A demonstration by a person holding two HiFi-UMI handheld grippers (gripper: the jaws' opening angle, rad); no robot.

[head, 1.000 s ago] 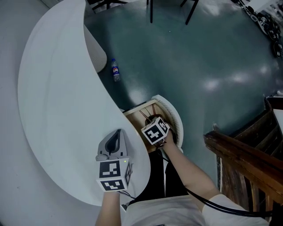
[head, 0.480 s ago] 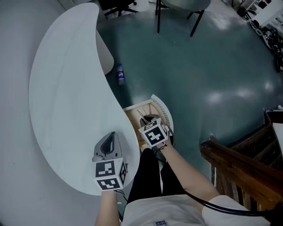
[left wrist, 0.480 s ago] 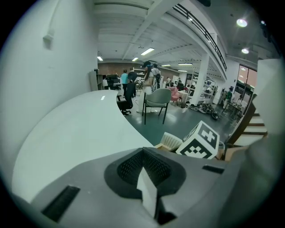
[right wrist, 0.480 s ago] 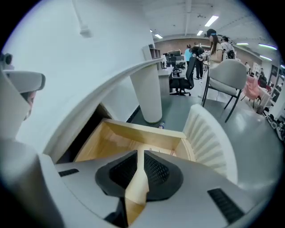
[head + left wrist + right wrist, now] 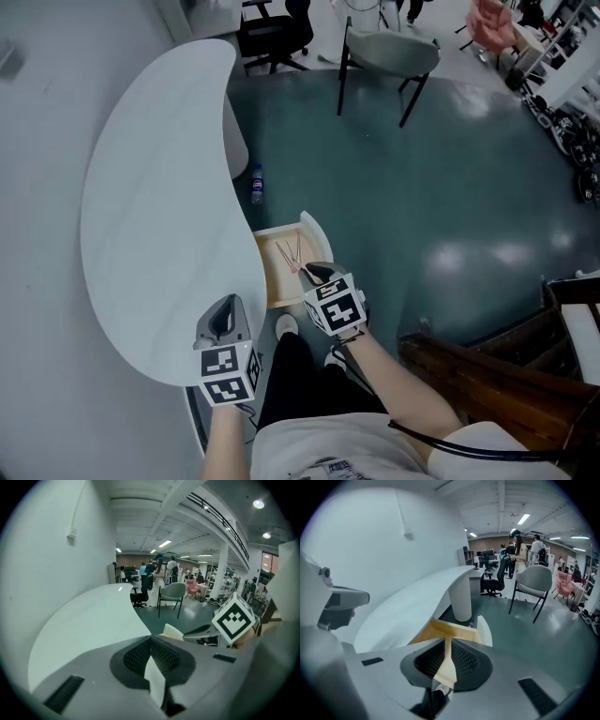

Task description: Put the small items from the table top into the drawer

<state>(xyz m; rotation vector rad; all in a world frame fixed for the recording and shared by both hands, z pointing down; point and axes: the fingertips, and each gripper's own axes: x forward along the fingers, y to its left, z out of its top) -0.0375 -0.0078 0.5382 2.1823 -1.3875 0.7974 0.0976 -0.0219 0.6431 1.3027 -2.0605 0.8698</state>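
Note:
The drawer stands pulled out from under the white curved table, its wooden floor showing. A few thin stick-like items lie in it. My right gripper hovers at the drawer's near corner beside its white curved front. Its jaws look shut, with nothing between them. In the right gripper view the gripper points along the drawer. My left gripper hangs over the table's near edge, shut and empty. In the left gripper view that gripper faces the bare table top.
A plastic bottle lies on the dark green floor by the table's pedestal. A grey chair stands farther off. Dark wooden furniture is at the lower right. The person's shoes are just below the drawer.
The view has pulled back and up, showing more of the room. My right gripper has drawn back from over the drawer to its near corner. The left gripper stays at the table's near edge.

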